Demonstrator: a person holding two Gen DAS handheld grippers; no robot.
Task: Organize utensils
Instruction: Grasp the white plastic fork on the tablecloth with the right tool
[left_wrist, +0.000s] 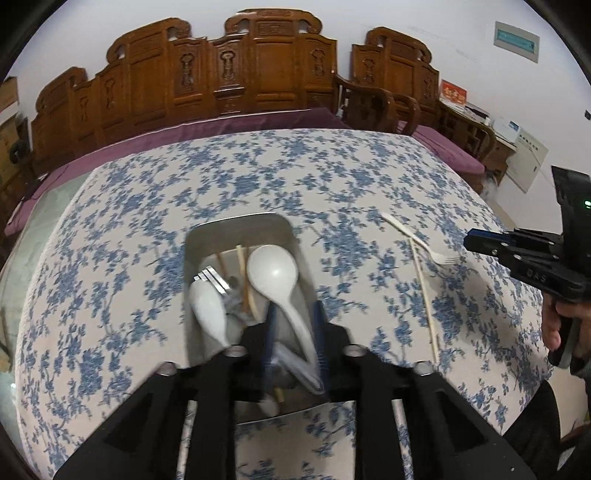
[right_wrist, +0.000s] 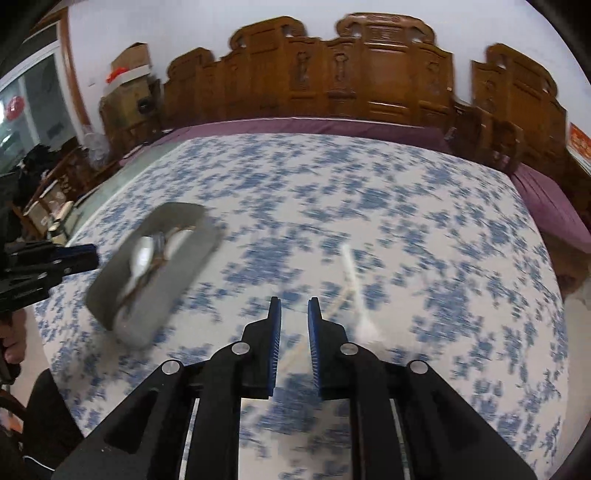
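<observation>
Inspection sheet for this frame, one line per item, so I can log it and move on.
Surface: table under a blue floral cloth.
Job's things: metal tray holds two white spoons, metal pieces and chopsticks; white fork and one chopstick lie on the cloth beside it.
Clutter: nothing seen.
Grippers: left gripper over the tray, jaws apart around a white spoon handle; right gripper open, empty.
Cables: nothing seen.
Surroundings: carved wooden bench, cardboard boxes.

Soft, even indoor light, heavy motion blur.
You'll see the tablecloth (right_wrist: 369, 206) smeared in your right view, sharper in the left; fisheye bends edges, corners vignetted black.
</observation>
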